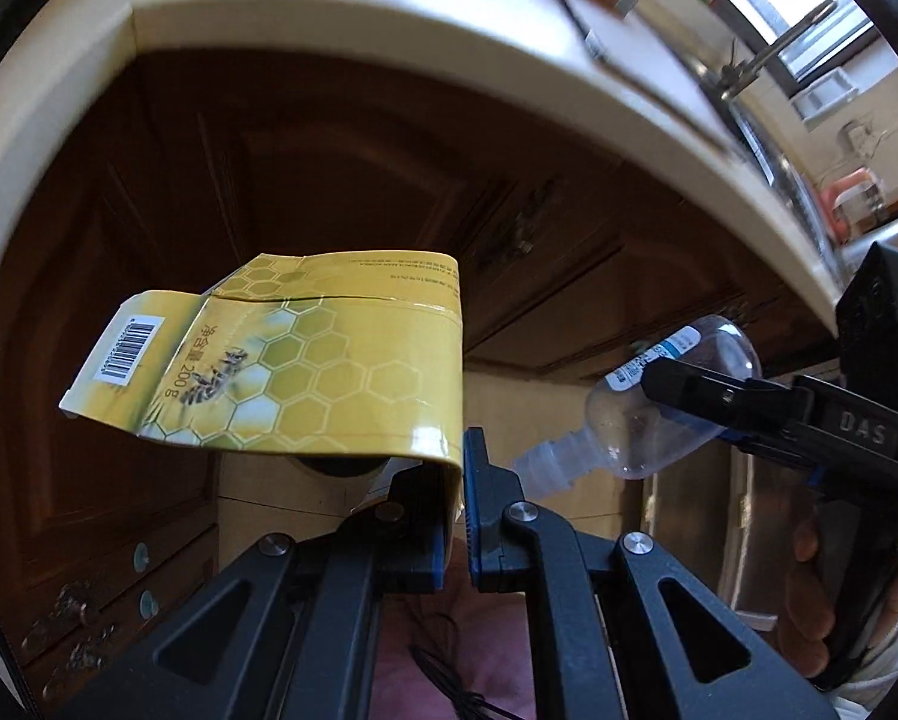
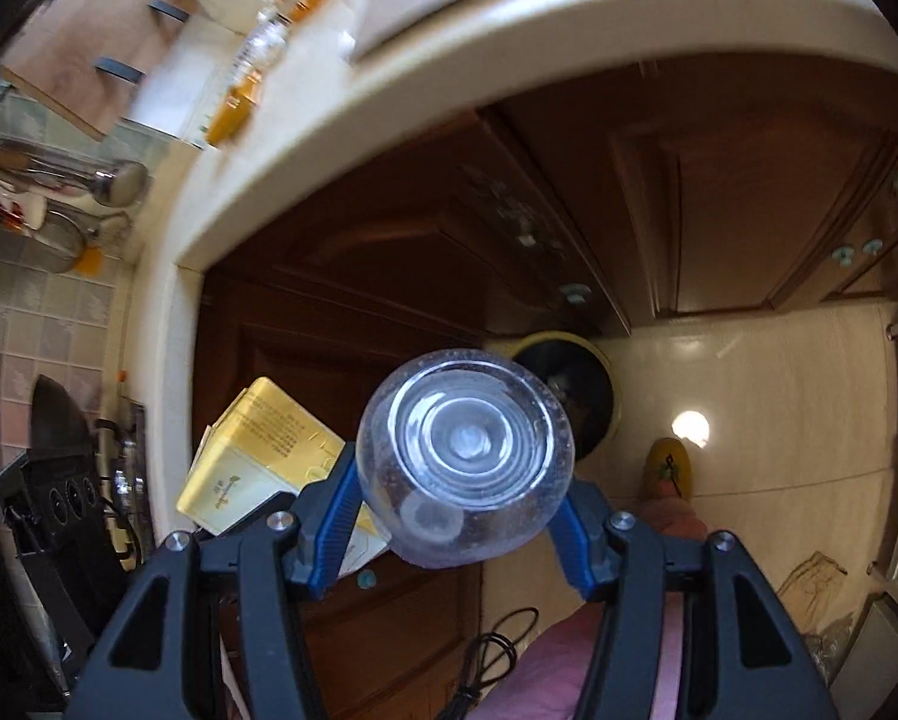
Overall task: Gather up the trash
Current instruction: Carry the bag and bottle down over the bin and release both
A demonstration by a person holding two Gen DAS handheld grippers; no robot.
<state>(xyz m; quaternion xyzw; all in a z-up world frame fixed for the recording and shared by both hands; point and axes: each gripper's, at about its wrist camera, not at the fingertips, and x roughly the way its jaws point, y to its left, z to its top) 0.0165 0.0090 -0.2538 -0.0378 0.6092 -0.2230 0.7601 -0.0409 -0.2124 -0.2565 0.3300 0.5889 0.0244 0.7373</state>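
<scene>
My left gripper (image 1: 457, 480) is shut on a flattened yellow honeycomb-print carton (image 1: 305, 360), held in the air in front of the brown cabinet doors. The carton also shows in the right wrist view (image 2: 257, 450). My right gripper (image 2: 463, 474) is shut on a clear empty plastic bottle (image 2: 463, 456), its base toward the camera. In the left wrist view the bottle (image 1: 670, 408) points neck-down to the left, close to the carton. A round yellow-rimmed trash bin (image 2: 586, 396) with a dark inside stands on the floor below the bottle, partly hidden by it.
A cream countertop edge (image 1: 389, 42) curves above both grippers, with items and a faucet (image 1: 772, 54) on it. Brown cabinet doors (image 2: 718, 210) lie behind. The tiled floor (image 2: 778, 390), a yellow slipper (image 2: 667, 468) and a black cable (image 2: 496, 648) are below. A stove (image 2: 59, 504) is at left.
</scene>
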